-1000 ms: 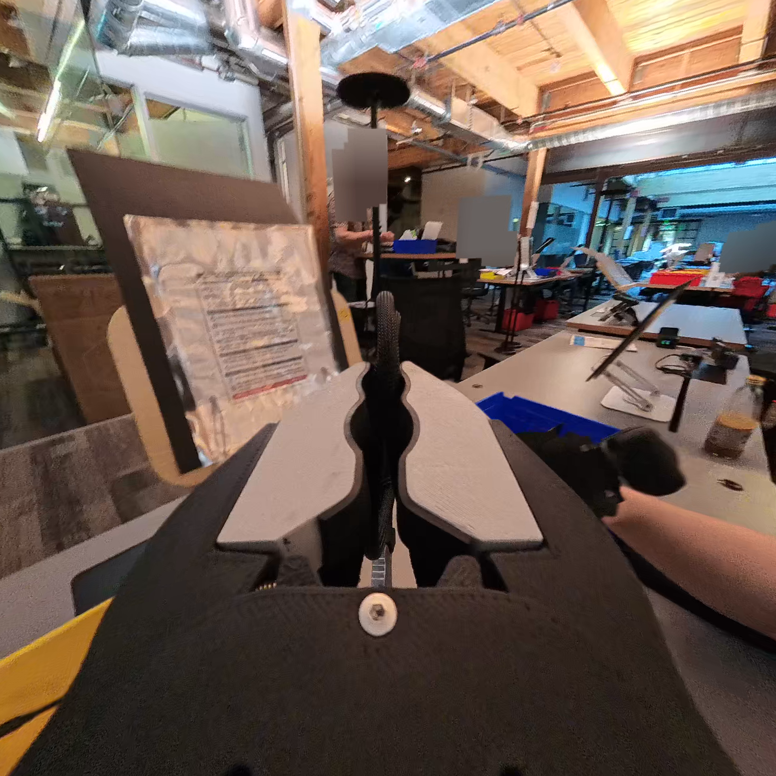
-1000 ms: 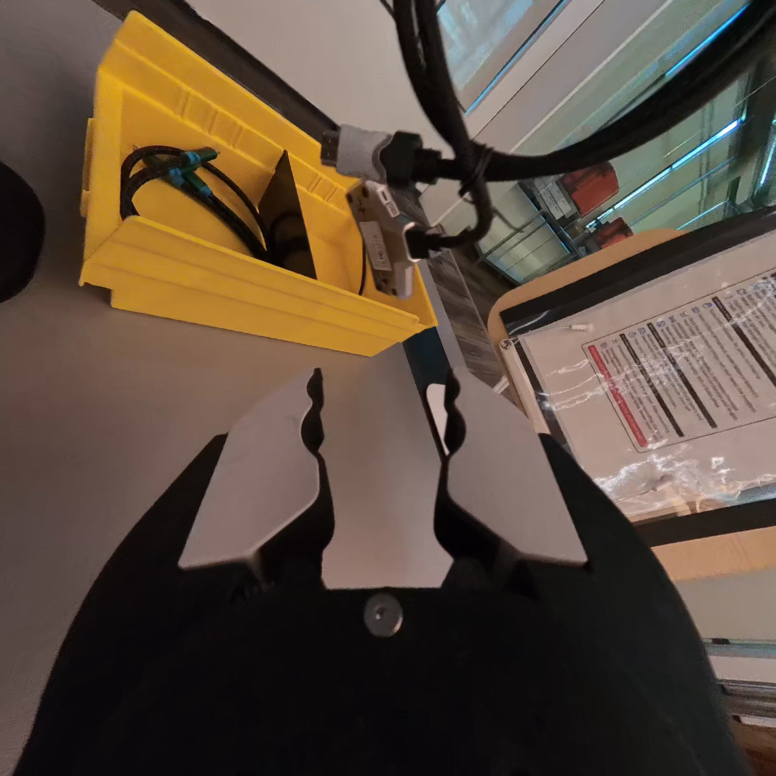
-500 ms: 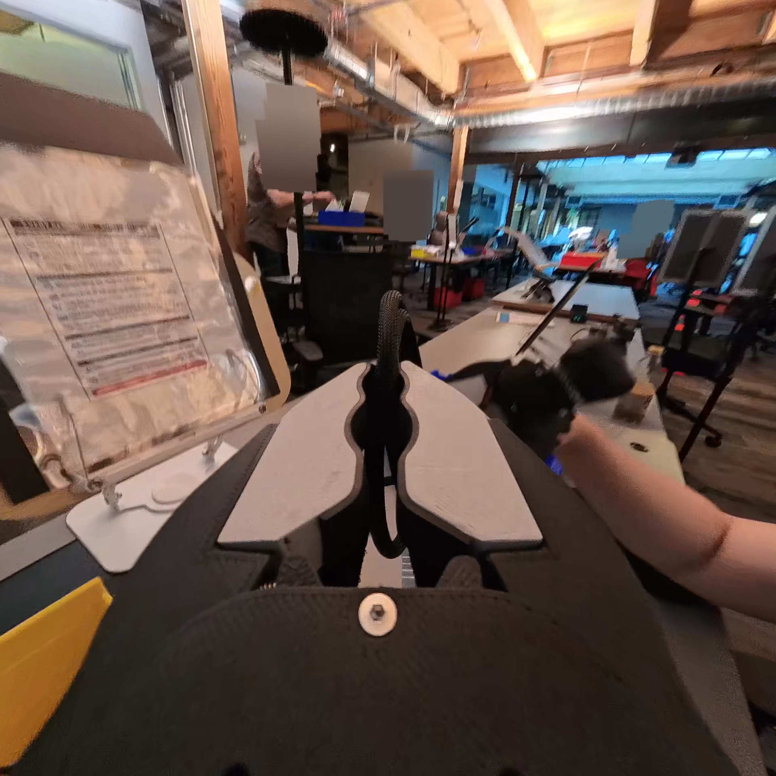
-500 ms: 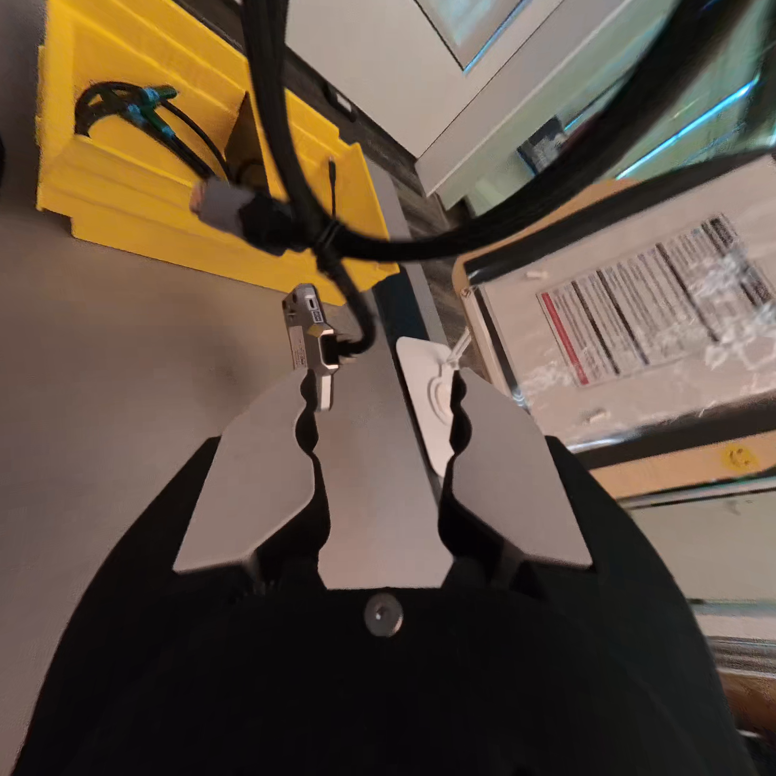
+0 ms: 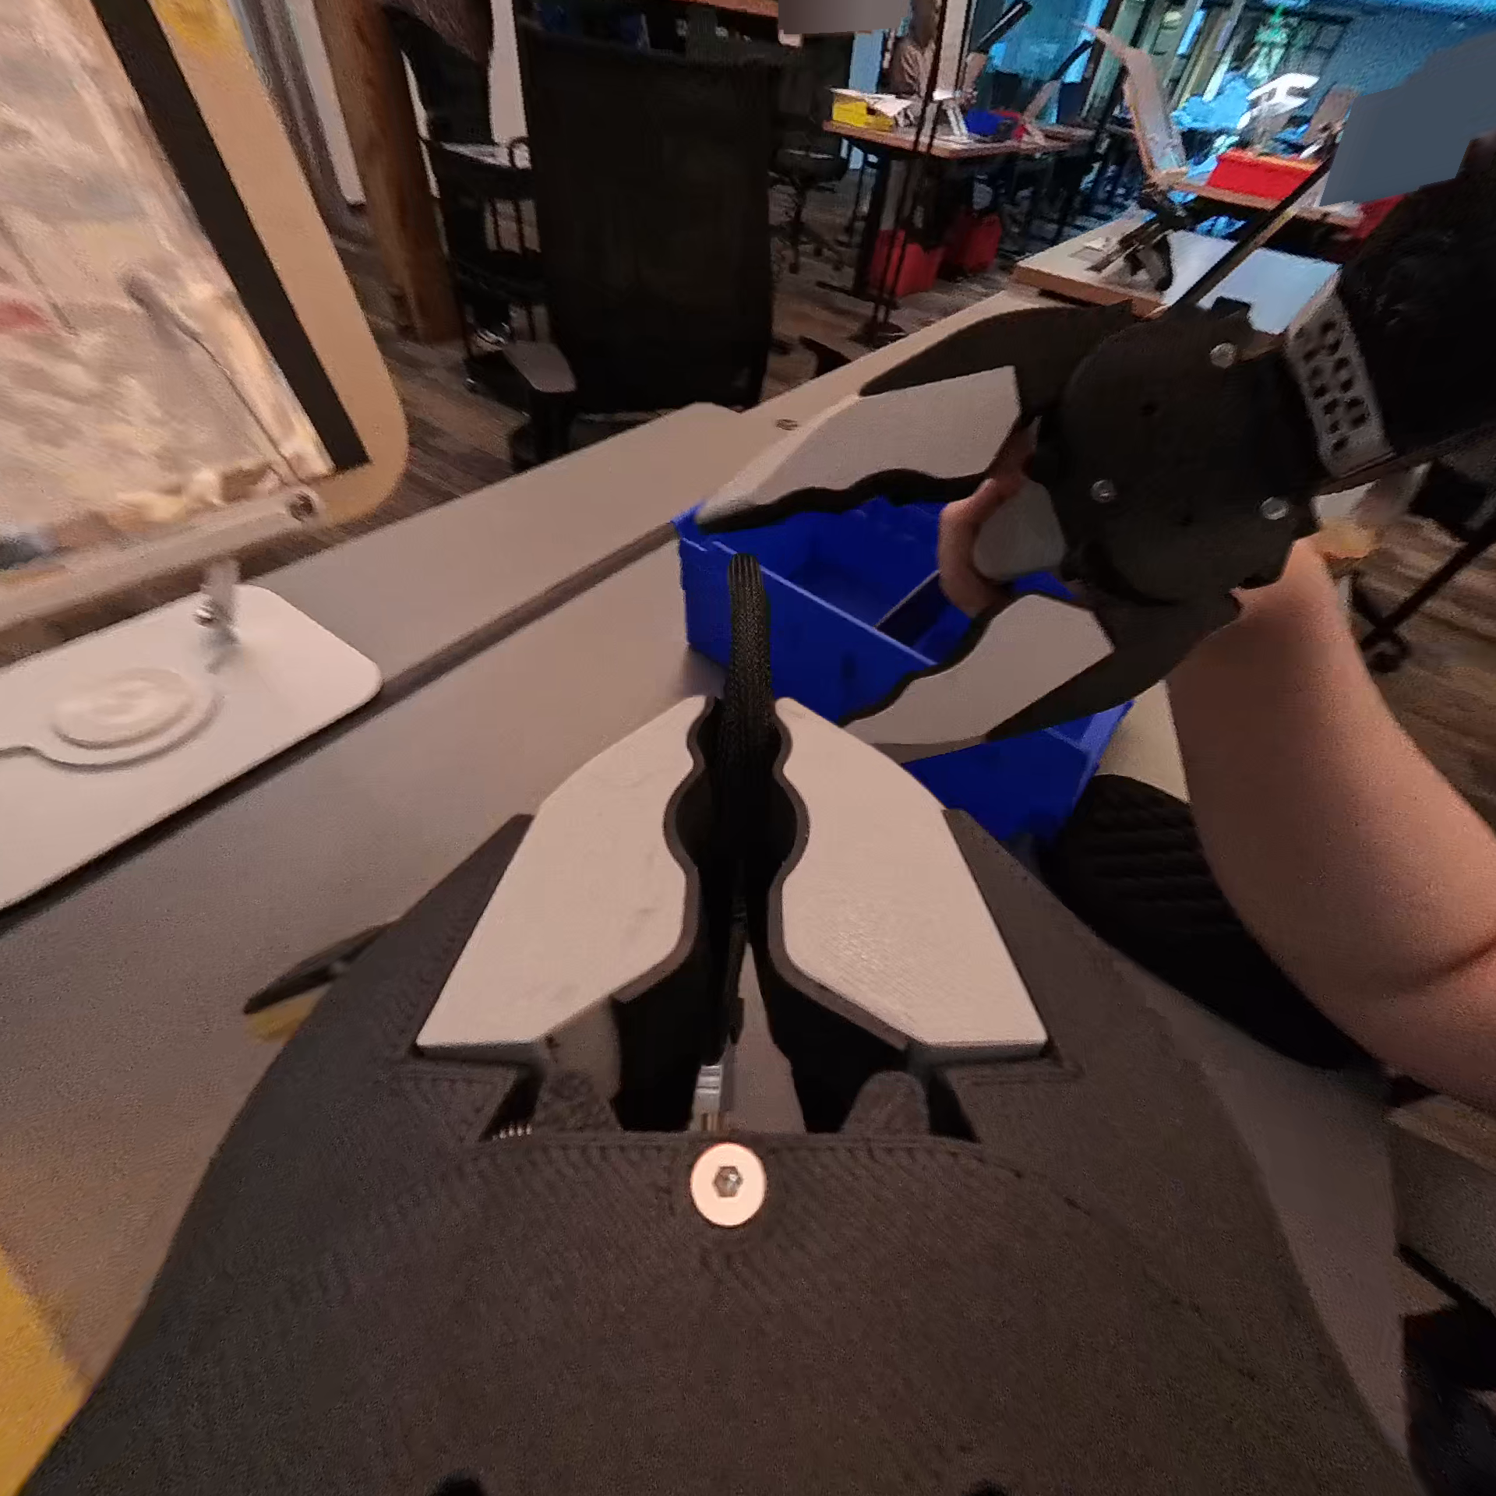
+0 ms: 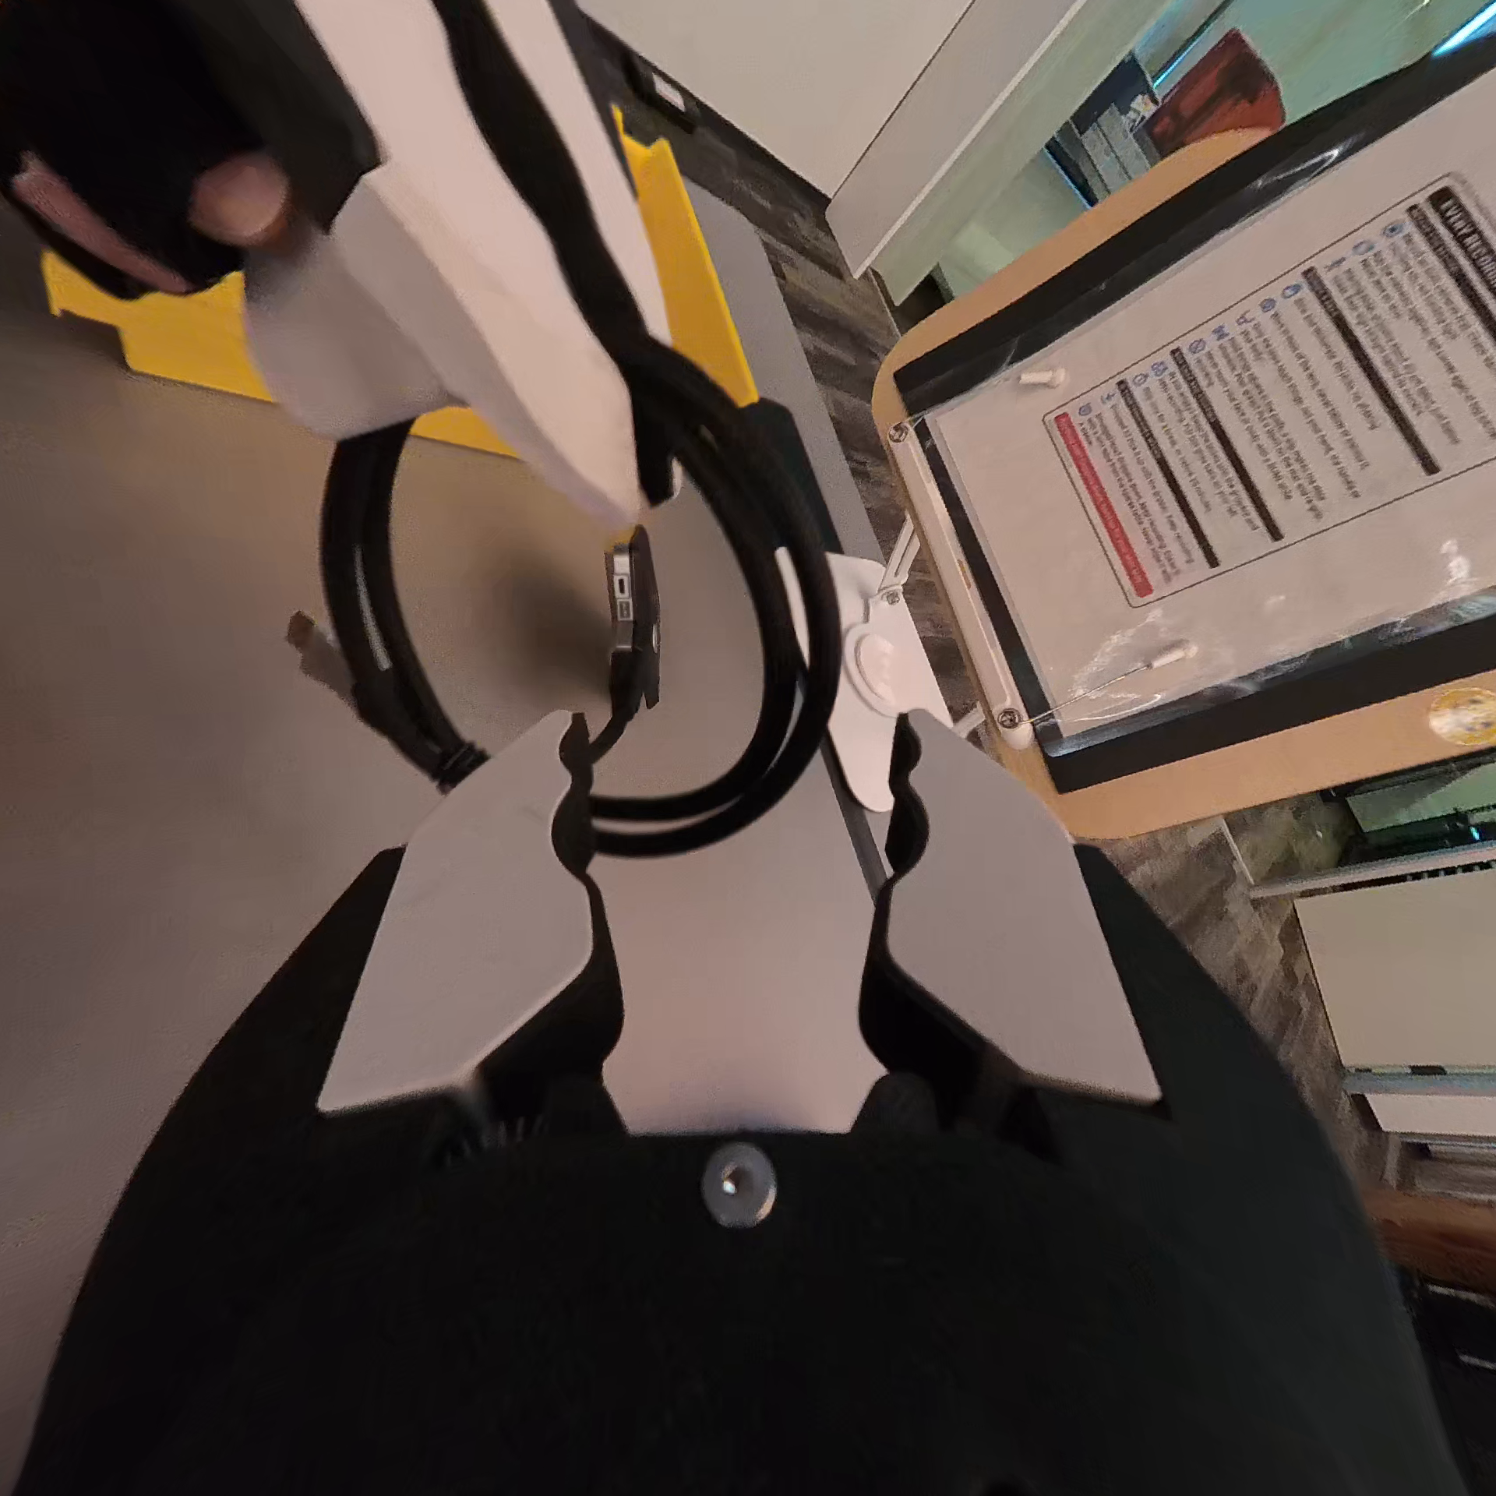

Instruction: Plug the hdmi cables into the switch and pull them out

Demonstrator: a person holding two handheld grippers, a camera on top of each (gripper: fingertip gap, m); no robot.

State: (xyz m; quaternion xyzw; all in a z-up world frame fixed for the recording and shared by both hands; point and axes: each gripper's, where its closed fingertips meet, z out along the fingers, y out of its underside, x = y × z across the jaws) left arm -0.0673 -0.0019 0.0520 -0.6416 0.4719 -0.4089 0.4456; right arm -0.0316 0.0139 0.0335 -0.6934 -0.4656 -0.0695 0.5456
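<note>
In the left wrist view, the left tongs (image 5: 738,720) are pressed together on a black braided HDMI cable (image 5: 746,639), which stands up between the grey finger plates and rises just past their tips. Beyond them the right tongs (image 5: 789,623) hang over a blue plastic bin (image 5: 818,615) on the grey tabletop (image 5: 502,567), spread wide apart with nothing between them, and a bare forearm (image 5: 1328,850) runs off to the right. At the left a white flat stand base (image 5: 162,704) rests on the tabletop under a tilted framed sheet in clear plastic (image 5: 121,308). In the right wrist view, the right tongs (image 6: 733,749) are again wide apart and empty, pointing down at the tabletop (image 6: 162,728). Just ahead of their tips hangs a small grey metal switch (image 6: 630,599), held off the surface by a short black lead, with the black cable's coiled loop (image 6: 777,648) drooping around it. The left tongs (image 6: 623,486) reach in from the top left, clamped on the cable above the switch. A yellow plastic bin (image 6: 688,267) lies behind, and the framed sheet (image 6: 1255,453) stands at the right.
</note>
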